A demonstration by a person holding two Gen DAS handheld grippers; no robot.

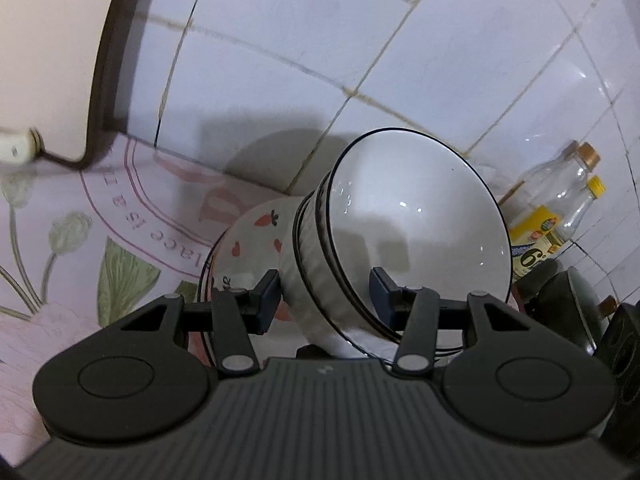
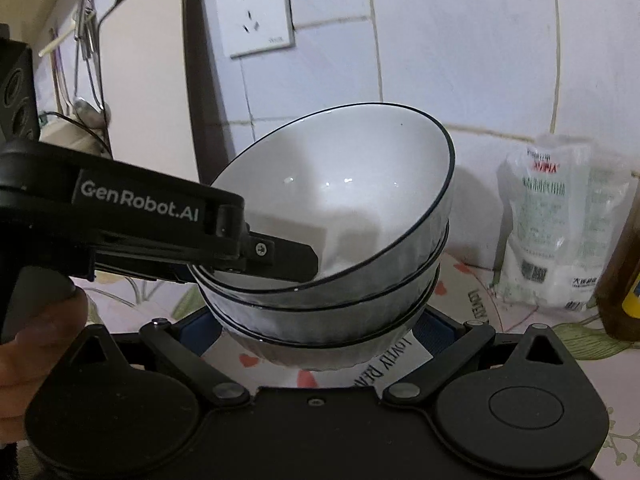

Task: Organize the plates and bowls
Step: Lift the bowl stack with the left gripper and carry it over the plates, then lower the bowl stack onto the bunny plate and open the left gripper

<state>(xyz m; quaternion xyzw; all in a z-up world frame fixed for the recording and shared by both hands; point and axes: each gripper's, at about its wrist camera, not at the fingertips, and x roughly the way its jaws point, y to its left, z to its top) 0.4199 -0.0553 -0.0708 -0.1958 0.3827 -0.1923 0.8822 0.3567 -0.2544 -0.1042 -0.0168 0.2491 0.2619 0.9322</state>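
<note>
**Holding the nested bowls, tilted, above the plate**

Gripping the bowl stack [image 2: 332, 240], we judge it mid-transfer. Our left gripper [image 1: 326, 294] pinches the stack's wall, one finger inside; our right gripper [image 2: 320, 328] straddles the base, contact unclear. At frame centre, the stack's axis leans, mouths toward the upper right. Next: level it over the strawberry plate [image 1: 248, 240].

Dim, cool indoor light in both views. Small glints sparkle inside the top bowl [image 1: 420, 220], so the source sits somewhere above it. A soft grey shadow falls on the tiled wall [image 1: 360, 60] behind the bowl, left of its rim. Fisheye bending curves the tile lines hard, with dark vignetting at the corners. In the left wrist view, the cable [image 1: 52, 156] far left of the bowl smears with motion blur.
</note>
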